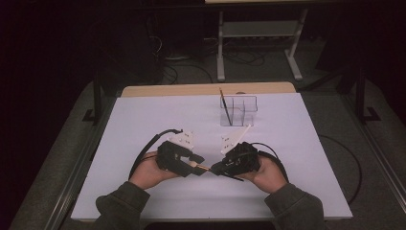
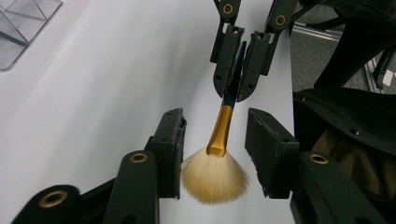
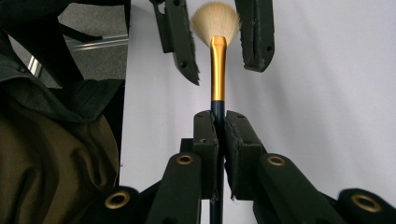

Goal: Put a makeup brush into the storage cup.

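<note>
Hands meet low over the white tabletop (image 1: 143, 115) in the high view, left claw (image 1: 200, 162) and right claw (image 1: 216, 168) tip to tip, a clear organiser (image 1: 238, 111) well beyond; left gripper view: left claw (image 2: 214, 154) released, jaws either side of the brush (image 2: 219, 135) head, not touching; right gripper view: right claw (image 3: 219, 140) clenched on the brush (image 3: 217, 70) handle, bristles pointing away between the opposite jaws.

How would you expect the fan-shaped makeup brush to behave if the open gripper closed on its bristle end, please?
The pale bristles look soft and splayed, so they would probably squash and give little hold. The gold ferrule looks smooth and tapered, so possibly slippery. The brush is slim and likely light; the right gripper carries it by the dark handle, between the open left gripper.
</note>
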Available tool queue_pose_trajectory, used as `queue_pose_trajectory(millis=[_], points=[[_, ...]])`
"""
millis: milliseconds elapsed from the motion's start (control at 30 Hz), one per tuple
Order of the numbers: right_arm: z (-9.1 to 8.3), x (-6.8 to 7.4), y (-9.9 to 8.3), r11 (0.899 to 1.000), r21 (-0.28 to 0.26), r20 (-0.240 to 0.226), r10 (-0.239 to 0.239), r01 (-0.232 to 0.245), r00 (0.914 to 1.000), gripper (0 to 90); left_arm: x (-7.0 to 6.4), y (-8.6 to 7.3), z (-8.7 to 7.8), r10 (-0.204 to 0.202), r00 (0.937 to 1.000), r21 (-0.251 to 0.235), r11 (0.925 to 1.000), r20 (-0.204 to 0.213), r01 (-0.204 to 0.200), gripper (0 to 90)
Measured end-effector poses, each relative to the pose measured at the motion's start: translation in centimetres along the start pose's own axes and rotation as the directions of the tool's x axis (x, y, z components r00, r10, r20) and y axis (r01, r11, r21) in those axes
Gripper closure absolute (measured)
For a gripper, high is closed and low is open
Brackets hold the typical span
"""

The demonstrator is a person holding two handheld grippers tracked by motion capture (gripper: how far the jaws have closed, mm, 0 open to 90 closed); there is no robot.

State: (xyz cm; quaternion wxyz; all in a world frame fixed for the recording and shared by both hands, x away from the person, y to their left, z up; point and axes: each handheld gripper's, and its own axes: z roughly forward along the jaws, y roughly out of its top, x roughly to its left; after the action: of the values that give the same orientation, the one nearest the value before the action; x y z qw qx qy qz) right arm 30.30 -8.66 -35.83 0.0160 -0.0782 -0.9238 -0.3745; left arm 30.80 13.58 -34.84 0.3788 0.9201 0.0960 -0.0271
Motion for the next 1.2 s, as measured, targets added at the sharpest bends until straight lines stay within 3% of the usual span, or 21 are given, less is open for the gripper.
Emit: queue_pose_trajectory(millis=[500, 767, 1033, 1200], points=[[-0.07, 0.09, 0.11, 1.0, -0.003, 0.008, -0.017, 0.017, 0.9998, 83.0, 0.33, -0.05, -0.36, -0.004, 0.9997, -0.009, 0.9999, 0.024, 0.004, 71.7], [0.13, 0.1, 0.13, 1.0, 0.002, 0.003, -0.03, 0.03, 0.9996, 83.0, 0.48, -0.04, -0.53, 0.004, 0.9983, -0.015, 0.9999, 0.059, -0.003, 78.3], [0.35, 0.27, 0.18, 0.998, 0.01, 0.009, -0.058, 0.058, 0.9983, 82.8, 0.47, 0.22, -0.64, 0.009, 0.9967, 0.0, 1.0, 0.08, -0.009, 81.2], [0.12, 0.32, 0.16, 0.998, 0.005, 0.005, -0.063, 0.063, 0.998, 79.6, 0.15, 0.75, -0.89, 0.034, 0.9967, 0.022, 0.9991, 0.074, -0.036, 81.7]])
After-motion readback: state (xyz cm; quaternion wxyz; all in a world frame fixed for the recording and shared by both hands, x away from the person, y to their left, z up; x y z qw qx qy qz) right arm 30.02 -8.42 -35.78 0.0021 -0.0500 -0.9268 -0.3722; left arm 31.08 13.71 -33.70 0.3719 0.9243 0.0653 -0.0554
